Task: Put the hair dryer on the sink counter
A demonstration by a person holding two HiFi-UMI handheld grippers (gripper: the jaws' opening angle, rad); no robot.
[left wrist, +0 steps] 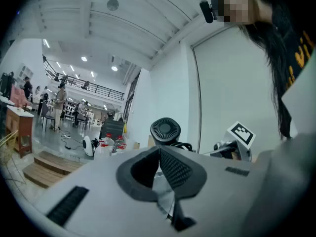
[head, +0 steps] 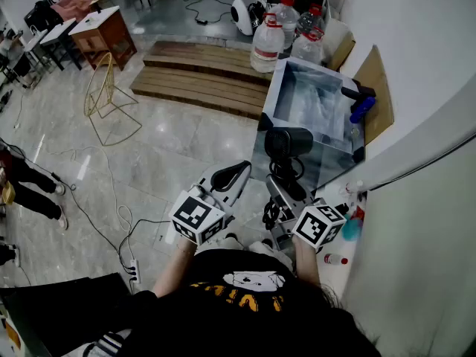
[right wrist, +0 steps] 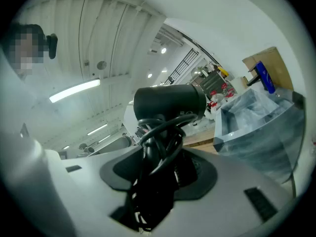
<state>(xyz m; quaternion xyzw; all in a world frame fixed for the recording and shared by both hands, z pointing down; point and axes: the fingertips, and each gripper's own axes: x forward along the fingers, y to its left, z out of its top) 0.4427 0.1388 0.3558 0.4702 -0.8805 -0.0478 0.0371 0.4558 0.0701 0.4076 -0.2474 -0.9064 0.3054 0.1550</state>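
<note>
The hair dryer point(head: 288, 143) is held in the right hand-held gripper point(head: 285, 175), whose jaws are closed on the handle, with the cord point(right wrist: 159, 141) wound round it and caught between them. In the right gripper view the handle is seen running forward out of the hand-held gripper point(right wrist: 160, 168), along the line of the jaws, and the barrel point(right wrist: 170, 102) is carried crosswise at its far end. In the left gripper view the barrel's rear grille point(left wrist: 165, 131) is turned toward the left side.

The left hand-held gripper point(head: 236, 171) is kept just beside the right one, its jaws brought together with nothing between them point(left wrist: 160, 162).

The dryer is thus off the sink point(head: 309, 99), in the air before its near wall. The sink is seen ahead of the right hand-held gripper and a little to its right point(right wrist: 256, 122), so the right hand is the nearer one. The coming move is judged to turn on this: the load would have to be carried forward and rightward over the near rim, with the crosswise barrel kept clear of that rim, before the jaws could be opened.
</note>
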